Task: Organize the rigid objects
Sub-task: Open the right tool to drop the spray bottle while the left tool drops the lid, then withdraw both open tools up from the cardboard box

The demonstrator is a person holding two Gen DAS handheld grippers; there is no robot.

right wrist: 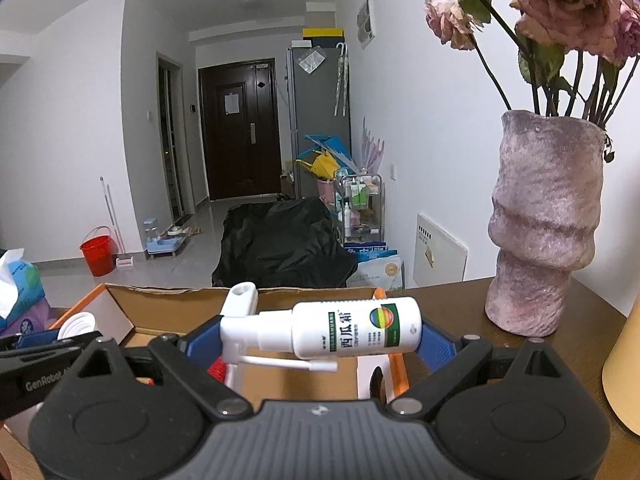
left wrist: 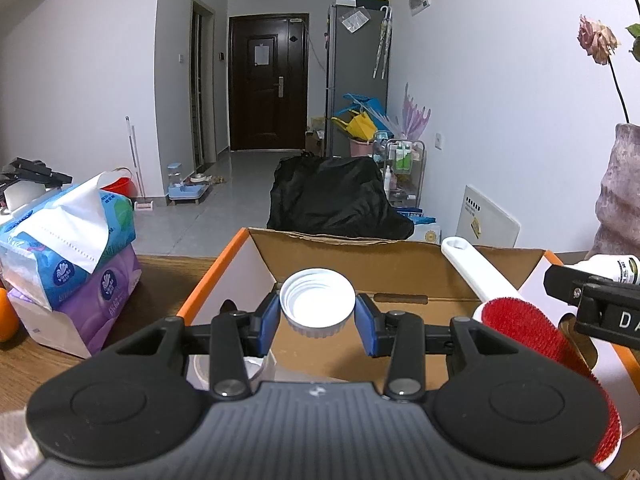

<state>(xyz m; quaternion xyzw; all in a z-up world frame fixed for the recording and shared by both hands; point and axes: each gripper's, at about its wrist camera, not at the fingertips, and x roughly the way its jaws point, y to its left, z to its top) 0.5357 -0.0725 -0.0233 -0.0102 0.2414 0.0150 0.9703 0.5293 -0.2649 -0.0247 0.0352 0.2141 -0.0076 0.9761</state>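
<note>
My left gripper [left wrist: 318, 316] is shut on a white ribbed jar lid [left wrist: 317, 307] and holds it over the open cardboard box [left wrist: 340, 246]. A red-bristled brush with a white handle [left wrist: 520, 316] leans in the box at the right. My right gripper [right wrist: 320, 336] is shut on a white spray bottle [right wrist: 336, 330] held sideways, nozzle pointing left, above the box's right side [right wrist: 394, 372]. The right gripper also shows at the right edge of the left wrist view [left wrist: 592, 300]. The lid also shows at the left of the right wrist view [right wrist: 78, 324].
Stacked tissue packs [left wrist: 68, 256] and an orange [left wrist: 6, 316] lie on the wooden table left of the box. A purple vase with dried roses [right wrist: 548, 224] stands on the table right of the box. A yellow object [right wrist: 624, 372] is at the far right edge.
</note>
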